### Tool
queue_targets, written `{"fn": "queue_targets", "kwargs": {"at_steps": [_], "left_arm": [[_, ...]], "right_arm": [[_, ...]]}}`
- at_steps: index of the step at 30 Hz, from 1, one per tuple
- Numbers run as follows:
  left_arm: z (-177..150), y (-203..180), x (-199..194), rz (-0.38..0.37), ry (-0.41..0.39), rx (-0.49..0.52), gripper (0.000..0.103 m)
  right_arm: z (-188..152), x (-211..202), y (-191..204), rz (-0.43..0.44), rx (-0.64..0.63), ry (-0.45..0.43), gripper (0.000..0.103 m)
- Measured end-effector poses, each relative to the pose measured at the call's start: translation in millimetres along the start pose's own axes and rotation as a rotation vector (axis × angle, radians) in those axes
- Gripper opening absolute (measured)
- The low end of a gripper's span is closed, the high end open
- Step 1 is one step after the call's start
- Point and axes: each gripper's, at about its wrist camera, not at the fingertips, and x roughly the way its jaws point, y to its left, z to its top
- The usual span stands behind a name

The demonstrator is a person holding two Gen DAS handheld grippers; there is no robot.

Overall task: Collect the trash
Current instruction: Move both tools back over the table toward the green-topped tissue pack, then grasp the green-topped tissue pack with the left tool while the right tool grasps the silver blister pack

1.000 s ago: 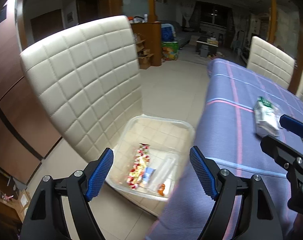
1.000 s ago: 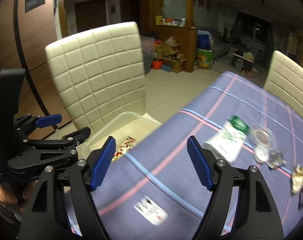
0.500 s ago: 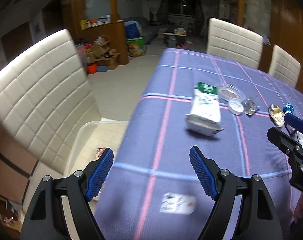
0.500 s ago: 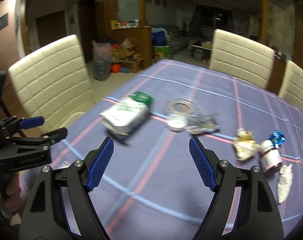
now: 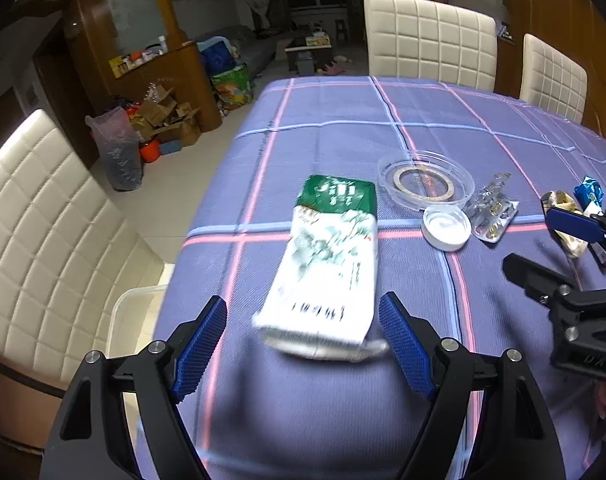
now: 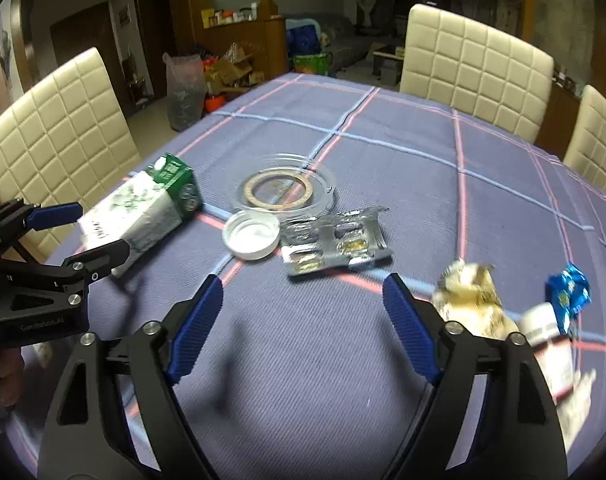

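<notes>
A green-and-white carton (image 5: 327, 256) lies flat on the purple checked tablecloth (image 5: 343, 140). Its near end sits between the fingertips of my left gripper (image 5: 303, 320), which is open, with no pad clearly pressing on it. My right gripper (image 6: 303, 292) hovers over bare cloth with its jaws opening and nothing between them. Just ahead of it lie a silver blister pack (image 6: 335, 248), a white lid (image 6: 251, 236) and a clear plastic dish (image 6: 281, 192). To its right are a crumpled beige wrapper (image 6: 471, 296), a blue wrapper (image 6: 569, 292) and a small white jar (image 6: 551, 344).
A clear plastic bin (image 5: 131, 304) shows below the table's left edge beside a cream quilted chair (image 5: 43, 240). Two more cream chairs (image 5: 427, 40) stand at the far side. Boxes and a plastic bag (image 5: 119, 152) sit on the floor beyond.
Both views swung from the clear bin by the chair to the tabletop. The carton now lies between my left fingers, and the blister pack and wrappers sit close to my right gripper.
</notes>
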Motion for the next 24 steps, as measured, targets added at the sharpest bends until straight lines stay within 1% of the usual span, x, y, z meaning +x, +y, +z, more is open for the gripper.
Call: {"fn": "queue_targets", "kwargs": {"at_steps": [4,8,9,11,12,13,14,15,17,20,24], "left_arm": [[10.0,-7.6,15.1,-0.011,0.015,0.015,0.077],[14.7,-8.9,27.4,-0.013,0.039,0.012,0.075],[15.7,-8.9,31.2,-0.009,0.048,0.010,0.069],[16.9,-5.9,33.5,-0.026,0.051,-0.006,0.064],[17.2,-4.7,33.7,-0.034,0.051,-0.011,0.060],[17.8,-4.1,33.8,-0.040,0.051,-0.013,0.055],[18.0,-3.8,33.3,-0.045,0.052,-0.016,0.052],[17.9,-3.7,33.4,-0.045,0.053,-0.017,0.051],[17.1,-4.2,32.7,-0.043,0.053,-0.018,0.050],[14.4,-5.4,30.1,-0.034,0.054,-0.007,0.049],[5.8,-4.6,17.4,-0.045,0.049,-0.004,0.049]], "right_arm": [[10.4,19.9,-6.0,-0.016,-0.025,0.019,0.084],[17.2,34.8,-15.5,-0.004,-0.021,0.044,0.085],[18.3,38.1,-18.2,-0.002,-0.024,0.052,0.086],[19.6,44.3,-20.3,0.019,-0.018,0.077,0.086],[20.4,45.4,-20.7,0.024,-0.016,0.083,0.086],[20.4,45.4,-20.0,0.023,-0.024,0.083,0.086],[19.8,46.0,-18.3,0.015,-0.039,0.087,0.085],[19.6,45.8,-16.2,0.010,-0.051,0.086,0.080],[17.1,41.5,-11.8,0.021,-0.063,0.078,0.074],[13.4,37.2,-8.4,0.015,-0.065,0.081,0.074],[6.4,27.1,-4.9,0.007,-0.054,0.076,0.074]]}}
